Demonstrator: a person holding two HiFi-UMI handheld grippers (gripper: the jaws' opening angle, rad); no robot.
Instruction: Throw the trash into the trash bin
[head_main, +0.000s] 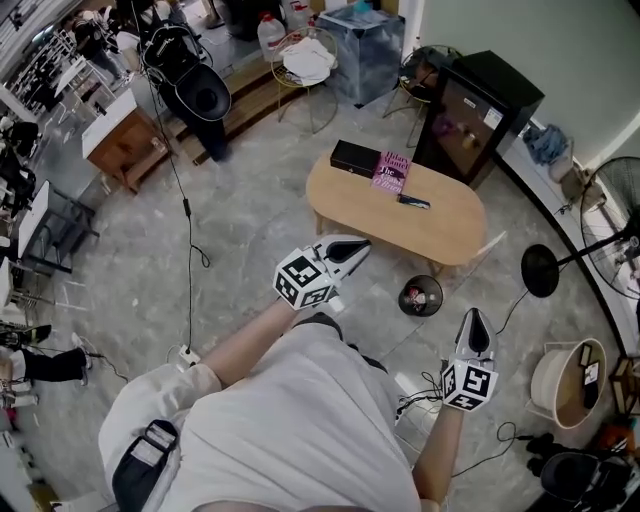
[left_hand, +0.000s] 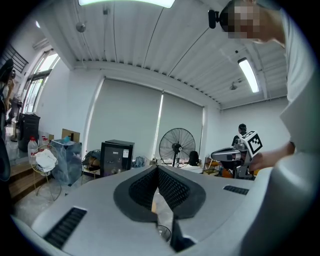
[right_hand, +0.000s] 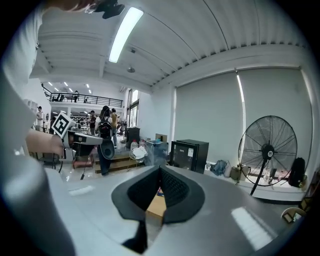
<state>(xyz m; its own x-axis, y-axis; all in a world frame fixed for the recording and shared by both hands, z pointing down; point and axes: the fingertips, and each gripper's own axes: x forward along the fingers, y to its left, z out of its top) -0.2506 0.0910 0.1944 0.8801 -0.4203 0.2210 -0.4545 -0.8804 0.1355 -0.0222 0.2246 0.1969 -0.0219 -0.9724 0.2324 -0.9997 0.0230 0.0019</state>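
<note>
Both of my grippers are empty, so by my reckoning the job has hardly begun. The left gripper (head_main: 355, 247) has its jaws pressed together with nothing between them, and the right gripper (head_main: 475, 322) looks just the same, pads meeting at the tips and holding nothing. I am standing a little back from the oval wooden table (head_main: 350, 205), with both grippers pointing roughly towards it. On it lie a black box (head_main: 354, 157), a pink book (head_main: 391, 170) touching that box, and a small dark flat item (head_main: 412, 202) near the edge facing me. That last one is my best guess for the trash, though it is too small to be sure. The trash bin (head_main: 403, 298) is the small round dark one on the floor just beside the table's near edge, between my two grippers in the head view. It already has something in it, dark with a reddish bit, but I cannot tell what. Off to my right a beige bucket (head_main: 543, 385) stands on the floor with a dark object (head_main: 588, 383) leaning inside. What is left is everything: reach the table, close on the trash, carry it over the bin and let go.
</note>
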